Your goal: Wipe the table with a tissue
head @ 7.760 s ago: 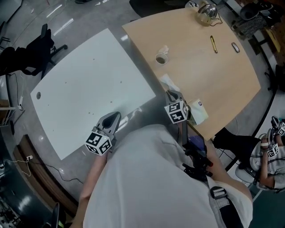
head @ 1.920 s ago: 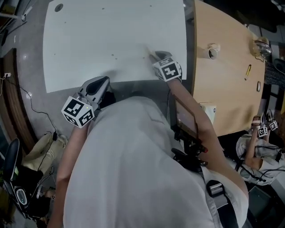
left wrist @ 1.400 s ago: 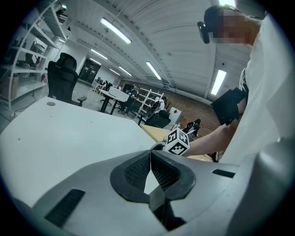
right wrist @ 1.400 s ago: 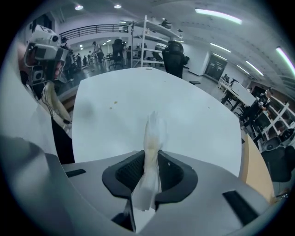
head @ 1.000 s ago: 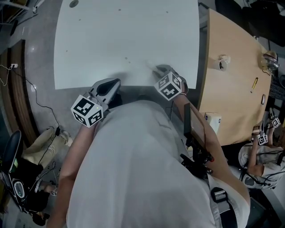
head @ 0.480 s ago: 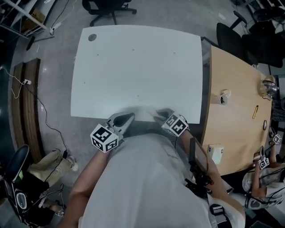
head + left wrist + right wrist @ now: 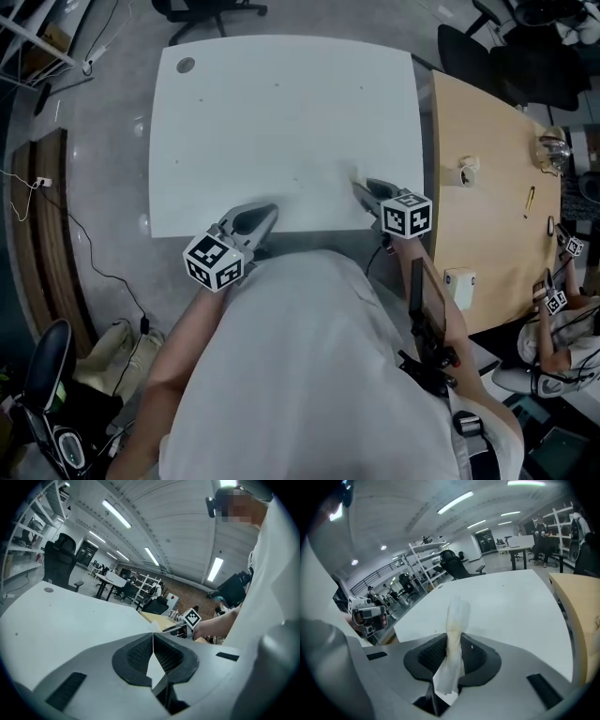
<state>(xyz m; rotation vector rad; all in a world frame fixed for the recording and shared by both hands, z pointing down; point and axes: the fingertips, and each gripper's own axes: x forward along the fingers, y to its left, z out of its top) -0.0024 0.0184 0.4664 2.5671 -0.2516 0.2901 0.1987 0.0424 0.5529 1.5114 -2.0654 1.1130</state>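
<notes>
Pinching the soft, light, probably tear-prone tissue (image 7: 453, 620) mid-fold, the right gripper (image 7: 364, 187) hovers over the white table's (image 7: 281, 122) near edge, while the left gripper (image 7: 153, 641), jaws together and empty, hangs beside that edge.

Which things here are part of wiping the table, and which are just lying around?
In the job: tissue, pinched in the right gripper; white table; left gripper, shut and empty.
Lying about: wooden table, with a cup, yellow pen and glass teapot on it; office chair.
</notes>
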